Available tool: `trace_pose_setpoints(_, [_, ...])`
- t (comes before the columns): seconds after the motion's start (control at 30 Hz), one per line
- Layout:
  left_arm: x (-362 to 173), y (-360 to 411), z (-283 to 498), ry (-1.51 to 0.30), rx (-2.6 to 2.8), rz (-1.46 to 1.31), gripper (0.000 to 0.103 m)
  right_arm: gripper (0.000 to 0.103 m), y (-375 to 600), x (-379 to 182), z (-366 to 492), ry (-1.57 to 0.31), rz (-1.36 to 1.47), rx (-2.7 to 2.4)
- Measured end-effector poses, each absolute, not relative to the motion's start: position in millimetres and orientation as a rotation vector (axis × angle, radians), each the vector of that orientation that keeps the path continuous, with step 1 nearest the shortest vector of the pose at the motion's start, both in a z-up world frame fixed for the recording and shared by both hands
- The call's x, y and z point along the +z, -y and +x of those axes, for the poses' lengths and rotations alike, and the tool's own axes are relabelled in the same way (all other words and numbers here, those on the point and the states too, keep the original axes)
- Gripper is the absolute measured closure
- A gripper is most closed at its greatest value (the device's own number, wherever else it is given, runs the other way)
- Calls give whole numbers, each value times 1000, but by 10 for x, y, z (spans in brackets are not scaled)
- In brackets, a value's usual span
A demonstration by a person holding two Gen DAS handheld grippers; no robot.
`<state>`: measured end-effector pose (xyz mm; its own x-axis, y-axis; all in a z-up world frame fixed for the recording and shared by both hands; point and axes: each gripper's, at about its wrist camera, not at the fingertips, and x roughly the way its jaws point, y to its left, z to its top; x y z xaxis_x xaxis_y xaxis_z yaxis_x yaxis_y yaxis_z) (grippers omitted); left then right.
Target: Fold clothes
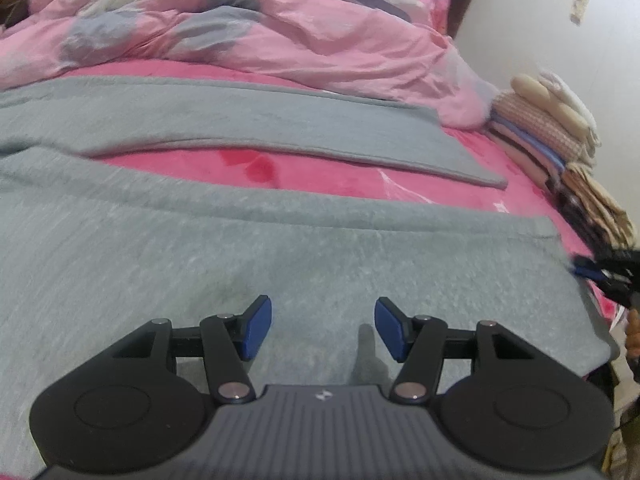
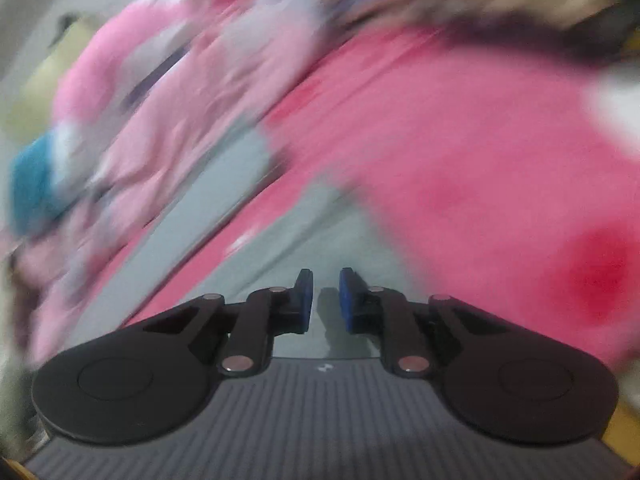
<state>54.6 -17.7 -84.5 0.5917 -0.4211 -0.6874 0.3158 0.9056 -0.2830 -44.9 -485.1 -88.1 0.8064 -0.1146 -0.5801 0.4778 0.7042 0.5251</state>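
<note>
Grey sweatpants fill the space right under and ahead of the left gripper, whose blue-padded fingers stand spread wide with nothing between them, hovering just over the fabric. Ahead of it the garment splits into two legs: the nearer one broad and flat below the fingers, the farther leg lying as a long strip beyond a wedge of bare pink bedsheet. Past that strip a rumpled pink quilt is heaped, and off to the gripper's right a stack of folded clothes stands at the bed's edge.

The right gripper shows in its own heavily blurred view with a narrow gap between its pads, nothing visibly pinched, over grey cloth near the leg end; in the left view it appears at the far right edge of the near leg.

With the legs apart and flat, this reads as the laying-out or leg-over-leg stage, though a spread garment could equally be one being straightened between folds. Any next grasp needs the pads to close on a hem or edge, taking one layer cleanly without dragging the sheet.
</note>
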Motion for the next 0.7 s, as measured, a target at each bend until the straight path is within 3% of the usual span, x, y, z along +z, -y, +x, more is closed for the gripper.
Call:
trace_pose_setpoints(0.1, [-783,-19,457,-832,-385,-184,44,83,4786,-759,-766,-502,696,-334])
trace_pose_setpoints(0.4, [-524,-672,-72,-779,-281,-233,42,76,3423,-628,-777,-605,435,242])
trace_pose_setpoints(0.57, [-535,-994,-319,-800,-189,-283,42,75,2429,-650,-767,-655,145,478])
trace_pose_setpoints(0.7, [-585,-1280,-389,-795,-125,-393,42,75,1755,-566,-762,-588,-129,592])
